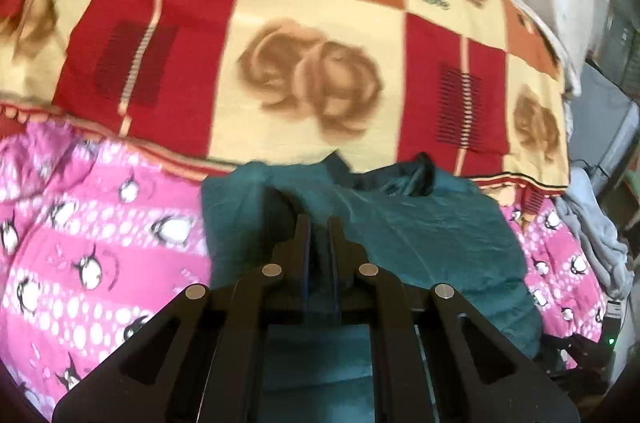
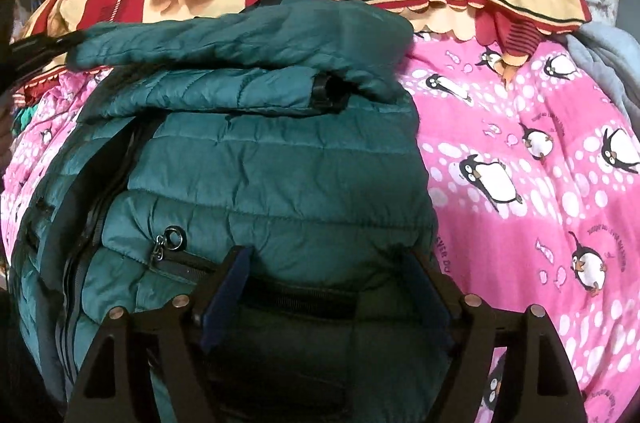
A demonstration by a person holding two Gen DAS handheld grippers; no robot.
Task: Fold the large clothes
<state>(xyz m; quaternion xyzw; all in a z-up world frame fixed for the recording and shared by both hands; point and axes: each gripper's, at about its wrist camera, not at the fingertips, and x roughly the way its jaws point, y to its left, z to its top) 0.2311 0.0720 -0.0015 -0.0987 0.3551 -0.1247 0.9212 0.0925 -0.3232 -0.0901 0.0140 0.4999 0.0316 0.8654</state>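
Here, closest to you, your right gripper (image 2: 326,287) has its fingers spread wide around the jacket's lower edge, gripping nothing. The teal quilted puffer jacket (image 2: 256,167) lies on the pink penguin-print bedspread (image 2: 540,183), its body bunched and one sleeve (image 2: 240,35) folded across the top, black cuff (image 2: 326,91) resting near the middle. Expect it to feel light and puffy but springy: the padding will likely push folds back open, and the smooth shell looks slippery, so a shallow pinch may slide off. Take hold at a firmer line, such as the hem just ahead of your right fingers, or the seam beside the zip pull (image 2: 172,239), not at a loose quilted panel.

Your left gripper (image 1: 319,223) has its fingers drawn narrow, with dark teal fabric between them; it looks like a pinch on the jacket (image 1: 420,235), though blur leaves this uncertain. Beyond lies the collar (image 1: 416,175), then the red and cream patchwork blanket (image 1: 280,23) at the far side.
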